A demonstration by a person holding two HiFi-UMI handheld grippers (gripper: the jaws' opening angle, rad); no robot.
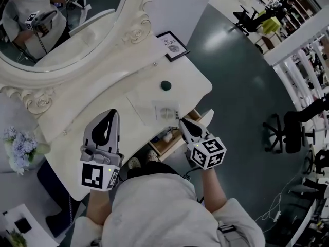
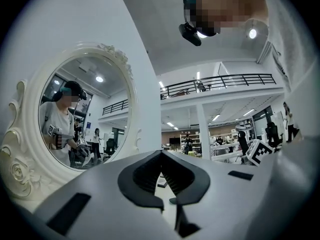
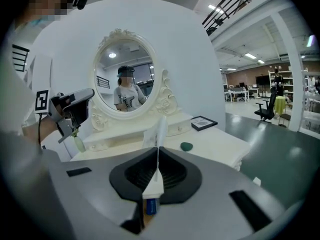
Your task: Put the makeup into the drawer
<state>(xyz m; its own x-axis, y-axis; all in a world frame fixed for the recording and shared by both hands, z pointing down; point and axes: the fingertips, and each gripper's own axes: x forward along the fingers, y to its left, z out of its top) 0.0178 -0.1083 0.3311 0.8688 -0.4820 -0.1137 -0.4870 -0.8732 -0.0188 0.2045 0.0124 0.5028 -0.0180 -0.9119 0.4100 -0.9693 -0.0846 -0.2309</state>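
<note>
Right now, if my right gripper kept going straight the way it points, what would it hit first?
Probably the white vanity tabletop, with the flat sachet it is shut on touching first; the right gripper tilts down toward it. Depth is unclear.

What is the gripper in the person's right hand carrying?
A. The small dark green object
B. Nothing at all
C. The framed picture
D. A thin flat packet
D. In the right gripper view the right gripper has its fingers shut on a thin flat packet, seen edge-on. The dark green object and the framed picture lie further off on the dressing table.
</note>
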